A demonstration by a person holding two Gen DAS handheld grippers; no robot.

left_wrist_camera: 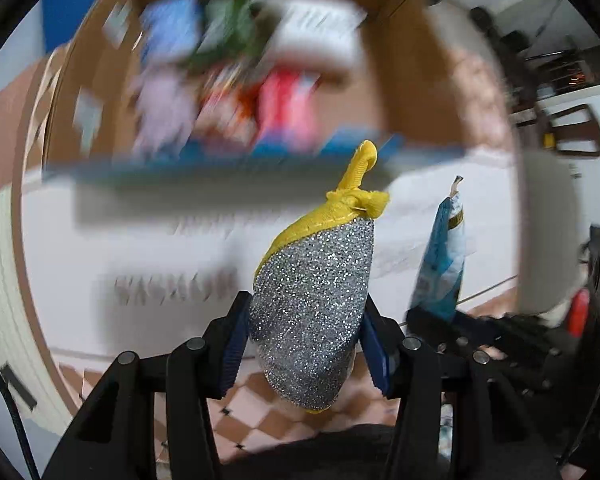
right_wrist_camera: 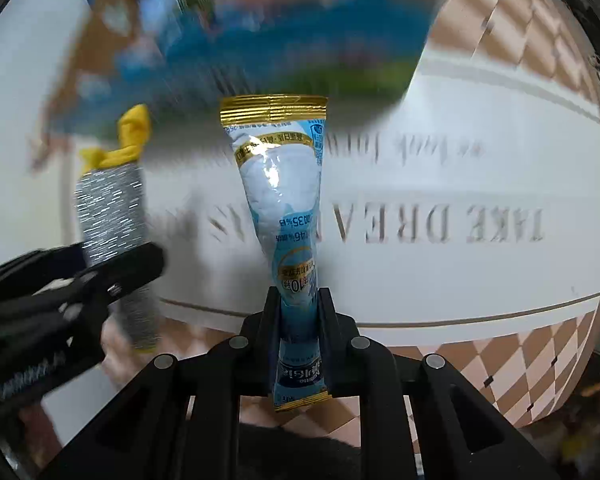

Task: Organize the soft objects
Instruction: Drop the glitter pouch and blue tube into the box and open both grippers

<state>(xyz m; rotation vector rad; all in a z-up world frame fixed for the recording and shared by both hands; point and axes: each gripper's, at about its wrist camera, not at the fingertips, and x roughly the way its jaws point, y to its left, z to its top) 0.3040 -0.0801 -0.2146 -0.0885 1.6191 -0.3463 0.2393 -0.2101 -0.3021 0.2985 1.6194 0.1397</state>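
My left gripper (left_wrist_camera: 306, 308) is shut on a silver glitter sponge with a yellow loop (left_wrist_camera: 316, 304), held upright in the air. It also shows in the right wrist view (right_wrist_camera: 110, 204), at the left. My right gripper (right_wrist_camera: 298, 300) is shut on a long blue-and-white sachet with a gold top (right_wrist_camera: 280, 200), held upright. The sachet also shows in the left wrist view (left_wrist_camera: 442, 256), to the right of the sponge. A cardboard box (left_wrist_camera: 404, 80) holding several blurred soft packs lies ahead, past both grippers.
A round white table top (right_wrist_camera: 460, 272) with grey lettering lies below both grippers. A blurred blue pack (right_wrist_camera: 284, 44) lies by the box. Checkered floor tiles (right_wrist_camera: 520, 364) show past the table edge. Dark chairs (left_wrist_camera: 572, 132) stand at the far right.
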